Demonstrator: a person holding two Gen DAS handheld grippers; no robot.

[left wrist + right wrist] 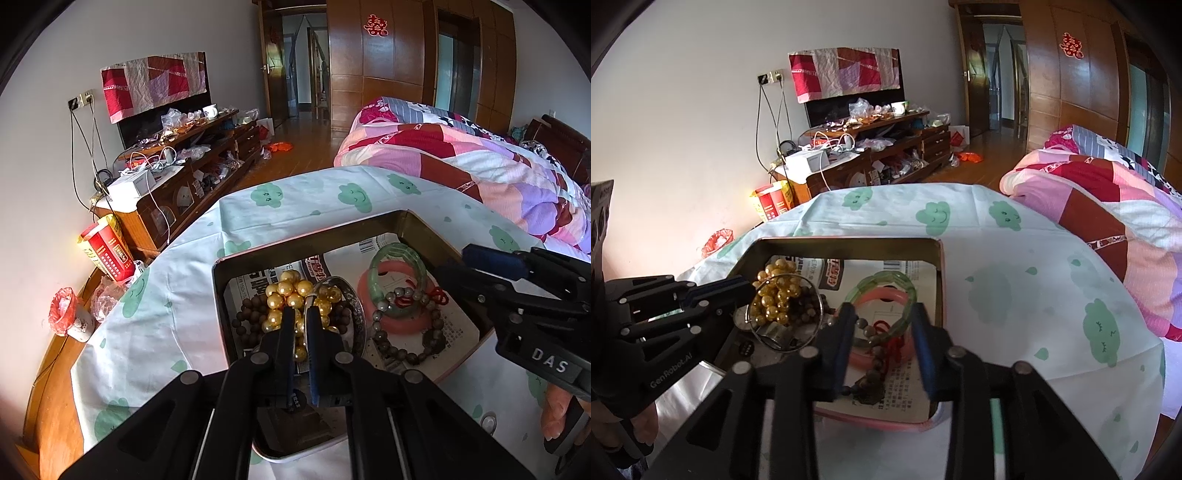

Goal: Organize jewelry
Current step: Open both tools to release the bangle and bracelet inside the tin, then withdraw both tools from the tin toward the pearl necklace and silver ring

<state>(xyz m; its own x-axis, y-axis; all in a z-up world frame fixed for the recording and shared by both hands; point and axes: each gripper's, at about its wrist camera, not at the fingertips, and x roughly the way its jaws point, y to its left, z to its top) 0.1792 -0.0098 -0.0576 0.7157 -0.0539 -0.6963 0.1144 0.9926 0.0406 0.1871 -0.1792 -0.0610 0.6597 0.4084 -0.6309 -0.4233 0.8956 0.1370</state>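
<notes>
Nearby, bangles (886,295) beside beads (775,295).

The tablecloth (1015,280) lies bare right of the tin (940,280); inside, bangles (886,291) and beads (775,291) crowd the floor.

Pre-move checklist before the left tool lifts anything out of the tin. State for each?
1. Left tool shut on the silver bangle: ok, rim pinched between its fingers.
2. Bangle free of the gold beads: not ok, it rings them in the right wrist view.
3. Right tool open: ok, jaws wide apart.
4. Right tool holding nothing: ok, the green bangle and pink bangle lie below it.
5. Tin flat on the tablecloth: ok.
6. Grip firm enough: cannot tell.
</notes>
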